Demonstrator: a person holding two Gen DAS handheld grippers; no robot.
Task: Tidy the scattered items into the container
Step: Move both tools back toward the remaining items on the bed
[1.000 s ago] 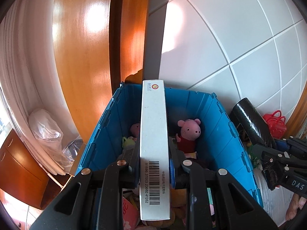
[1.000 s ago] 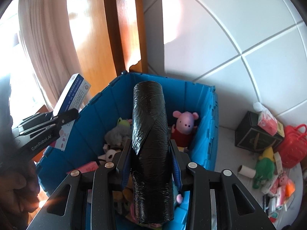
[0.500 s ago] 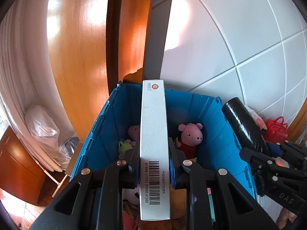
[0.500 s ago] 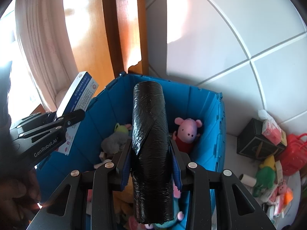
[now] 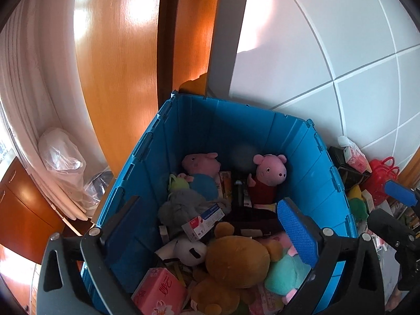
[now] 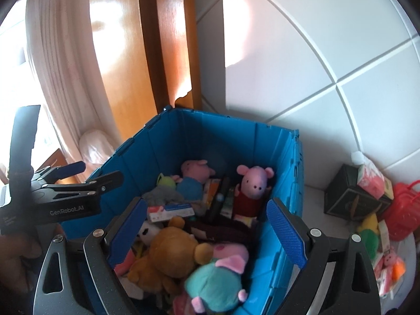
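Observation:
A blue plastic crate [image 5: 302,152] [image 6: 262,141] holds several plush toys, among them two pink pigs [image 5: 270,169] [image 6: 252,181] and a brown bear [image 5: 236,260]. The white and blue box [image 5: 204,219] [image 6: 170,211] lies on the grey plush. The black roll [image 5: 252,221] [image 6: 223,224] lies among the toys. My left gripper [image 5: 210,225] is open and empty above the crate. My right gripper [image 6: 207,228] is open and empty above the crate's near right side.
Scattered items lie on the floor right of the crate: a dark box [image 6: 351,199], a red basket [image 6: 401,210], a green and yellow toy [image 6: 368,233]. A wooden door [image 5: 118,78] and curtain [image 6: 57,65] stand behind. A clear bag [image 5: 63,157] lies at left.
Both grippers opened over the crate. The white box left my left gripper and the black roll left my right gripper; both now lie among the toys.

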